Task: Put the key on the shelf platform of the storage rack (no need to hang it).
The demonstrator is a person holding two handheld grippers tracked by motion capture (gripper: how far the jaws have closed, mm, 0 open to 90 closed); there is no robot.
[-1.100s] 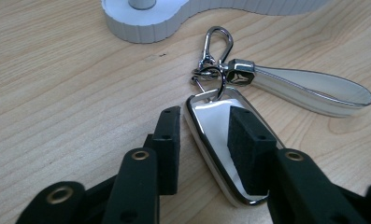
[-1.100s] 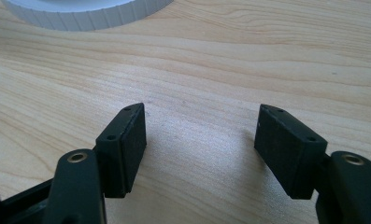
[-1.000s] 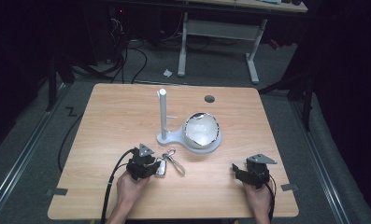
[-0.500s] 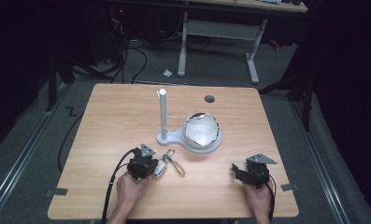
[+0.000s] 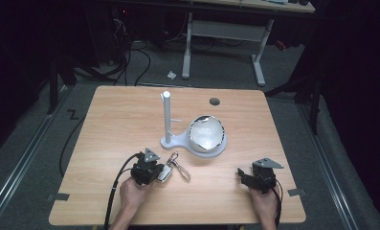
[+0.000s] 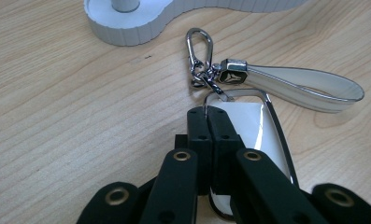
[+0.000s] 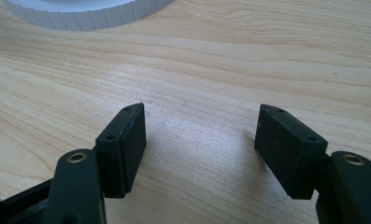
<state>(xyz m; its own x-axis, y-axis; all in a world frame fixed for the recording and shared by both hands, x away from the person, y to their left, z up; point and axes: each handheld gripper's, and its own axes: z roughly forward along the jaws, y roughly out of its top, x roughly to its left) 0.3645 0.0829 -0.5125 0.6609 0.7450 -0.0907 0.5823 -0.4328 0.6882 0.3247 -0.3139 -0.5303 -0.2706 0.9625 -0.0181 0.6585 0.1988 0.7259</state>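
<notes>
Key fob (image 6: 248,135) pinched in closed left claw (image 6: 210,114); right claw (image 7: 202,140) gapes wide, empty

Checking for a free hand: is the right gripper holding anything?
No, the right gripper has its jaws wide apart, with bare wooden table between them.

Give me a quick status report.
Left gripper shut on white key fob. Right gripper open on bare wooden table. White stand ahead.
</notes>
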